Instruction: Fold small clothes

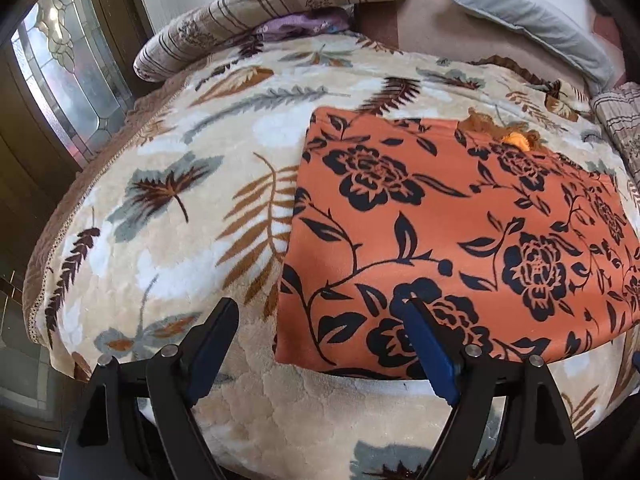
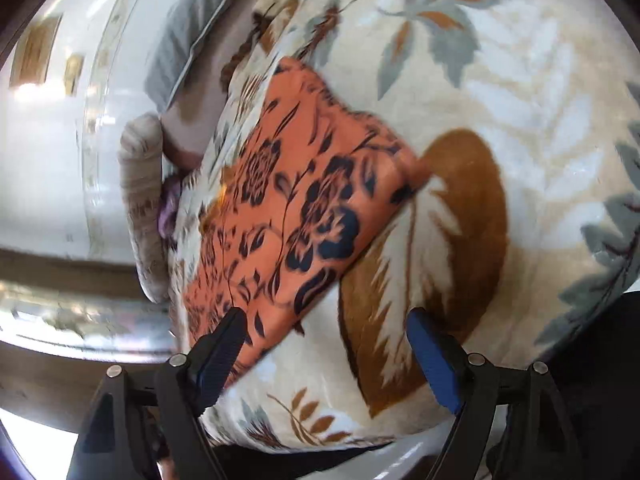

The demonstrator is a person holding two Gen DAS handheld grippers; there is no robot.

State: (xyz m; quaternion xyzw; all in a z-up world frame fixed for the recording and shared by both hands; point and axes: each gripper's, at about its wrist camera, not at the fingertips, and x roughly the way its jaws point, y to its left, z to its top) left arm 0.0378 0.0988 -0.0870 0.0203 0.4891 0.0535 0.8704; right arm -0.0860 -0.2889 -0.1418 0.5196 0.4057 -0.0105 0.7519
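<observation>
**Left wrist view: soft garment, corners free**

The orange cloth garment with black flowers (image 1: 460, 232) lies flat at right centre on the cream leaf-patterned plush blanket (image 1: 168, 208). It looks light, limp, slightly slippery; pinch a near corner. Left gripper (image 1: 320, 344) and right gripper (image 2: 326, 344) gape, empty.

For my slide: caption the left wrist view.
Open left gripper hovers over orange floral garment on leaf-patterned blanket.
</observation>
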